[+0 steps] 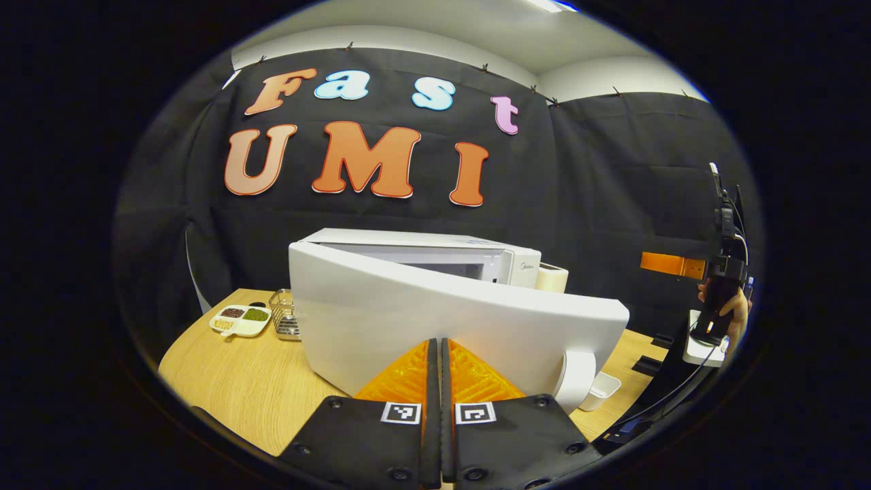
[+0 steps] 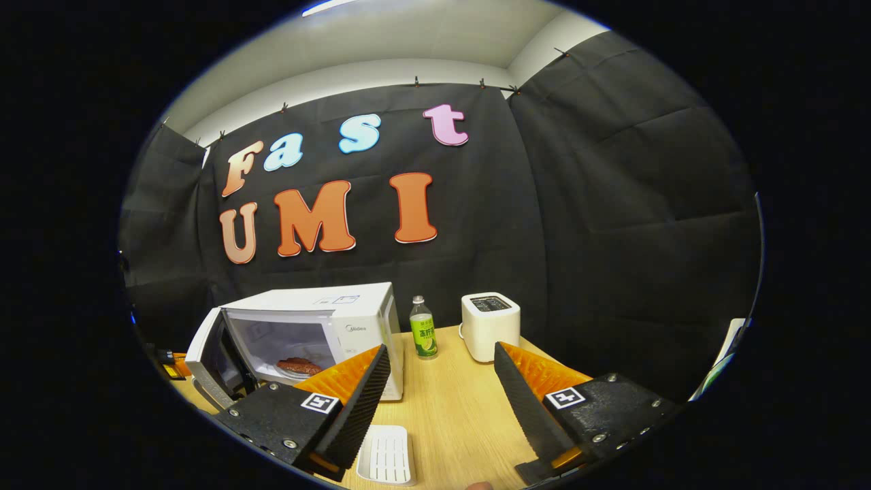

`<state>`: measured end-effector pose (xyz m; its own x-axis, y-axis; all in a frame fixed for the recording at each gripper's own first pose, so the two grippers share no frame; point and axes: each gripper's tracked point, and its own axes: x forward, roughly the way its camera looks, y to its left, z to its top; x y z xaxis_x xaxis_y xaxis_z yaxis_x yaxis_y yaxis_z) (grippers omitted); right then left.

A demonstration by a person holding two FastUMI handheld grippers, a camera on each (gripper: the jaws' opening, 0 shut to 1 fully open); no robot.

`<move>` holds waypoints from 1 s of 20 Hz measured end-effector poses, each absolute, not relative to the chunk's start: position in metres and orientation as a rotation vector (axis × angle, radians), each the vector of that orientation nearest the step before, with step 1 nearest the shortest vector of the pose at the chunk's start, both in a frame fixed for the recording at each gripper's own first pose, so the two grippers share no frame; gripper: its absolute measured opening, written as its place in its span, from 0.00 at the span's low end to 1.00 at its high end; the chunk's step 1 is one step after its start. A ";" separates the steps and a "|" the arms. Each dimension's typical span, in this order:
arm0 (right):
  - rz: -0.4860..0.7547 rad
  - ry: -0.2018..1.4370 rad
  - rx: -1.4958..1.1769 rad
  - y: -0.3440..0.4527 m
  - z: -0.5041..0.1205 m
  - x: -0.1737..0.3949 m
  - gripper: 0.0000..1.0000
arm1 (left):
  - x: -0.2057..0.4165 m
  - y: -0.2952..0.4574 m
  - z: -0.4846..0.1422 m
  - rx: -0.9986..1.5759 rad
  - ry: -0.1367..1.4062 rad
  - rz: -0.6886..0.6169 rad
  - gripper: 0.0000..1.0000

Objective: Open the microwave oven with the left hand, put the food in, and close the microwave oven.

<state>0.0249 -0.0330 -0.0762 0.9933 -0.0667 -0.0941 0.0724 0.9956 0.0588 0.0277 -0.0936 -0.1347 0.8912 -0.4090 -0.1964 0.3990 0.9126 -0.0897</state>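
Microwave oven on the table, left gripper view: one door swung partway, left gripper clenched empty before it. Right gripper view: right gripper spread wide, empty; one food piece inside, one bottle, one toaster.

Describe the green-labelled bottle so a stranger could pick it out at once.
Start at the white microwave on the wooden table, its door swung open. Just to its right, in the right gripper view, stands a small clear bottle, upright, between the microwave and the white toaster. It is the one slim thing there with a white cap and a green label; both neighbours are boxy and white.
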 end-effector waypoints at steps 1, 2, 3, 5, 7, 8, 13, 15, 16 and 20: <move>-0.084 0.093 0.063 -0.040 -0.077 0.025 0.95 | 0.032 -0.099 -0.134 -0.045 0.213 -0.419 0.04; -0.092 0.092 0.065 -0.045 -0.077 0.025 0.95 | 0.038 -0.103 -0.134 -0.045 0.211 -0.418 0.07; -0.098 0.093 0.070 -0.048 -0.078 0.024 0.95 | 0.044 -0.108 -0.133 -0.050 0.208 -0.416 0.04; -0.109 0.098 0.075 -0.058 -0.080 0.024 0.95 | 0.057 -0.118 -0.135 -0.056 0.212 -0.406 0.04; -0.126 0.098 0.075 -0.068 -0.081 0.023 0.95 | 0.070 -0.127 -0.139 -0.052 0.218 -0.395 0.04; -0.135 0.098 0.076 -0.072 -0.081 0.023 0.95 | 0.078 -0.133 -0.141 -0.052 0.221 -0.391 0.04; -0.160 0.105 0.090 -0.088 -0.088 0.022 0.95 | 0.121 -0.145 -0.148 -0.022 0.220 -0.336 0.05; -0.177 0.114 0.088 -0.097 -0.094 0.022 0.95 | 0.137 -0.153 -0.150 -0.022 0.217 -0.317 0.05; -0.183 0.118 0.090 -0.100 -0.096 0.021 0.95 | 0.145 -0.157 -0.151 -0.021 0.216 -0.309 0.04; -0.206 0.130 0.093 -0.111 -0.102 0.020 0.95 | 0.168 -0.164 -0.159 -0.007 0.228 -0.286 0.04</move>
<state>0.0195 -0.1109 -0.1017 0.9704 -0.1981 -0.1380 0.2101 0.9745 0.0787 0.1681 -0.1644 -0.1593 0.9339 -0.2803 -0.2218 0.2786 0.9596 -0.0393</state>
